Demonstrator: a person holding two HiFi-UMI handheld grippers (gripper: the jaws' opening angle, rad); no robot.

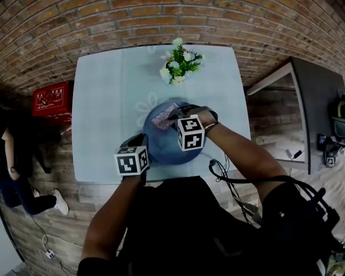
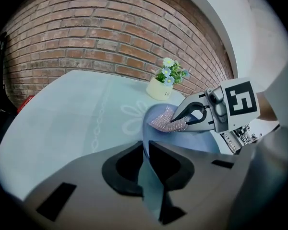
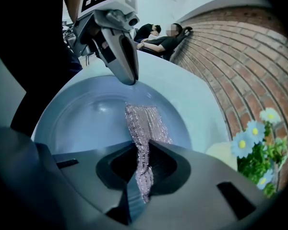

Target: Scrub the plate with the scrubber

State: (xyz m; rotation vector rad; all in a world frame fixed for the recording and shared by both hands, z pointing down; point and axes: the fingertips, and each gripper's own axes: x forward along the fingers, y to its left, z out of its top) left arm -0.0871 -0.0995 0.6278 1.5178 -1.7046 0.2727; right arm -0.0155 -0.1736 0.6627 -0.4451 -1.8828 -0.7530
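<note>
- The left gripper pinches the near rim of the blue plate.
- The right gripper pinches the pink scrubber, which lies inside the plate on the table.

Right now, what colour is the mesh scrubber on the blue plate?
Glittery pinkish-silver mesh scrubber; clearest in the right gripper view.

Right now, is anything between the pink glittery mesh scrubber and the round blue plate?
Nothing visible: the scrubber, clamped in the right gripper, already lies on the plate; the left gripper holds its rim.
</note>
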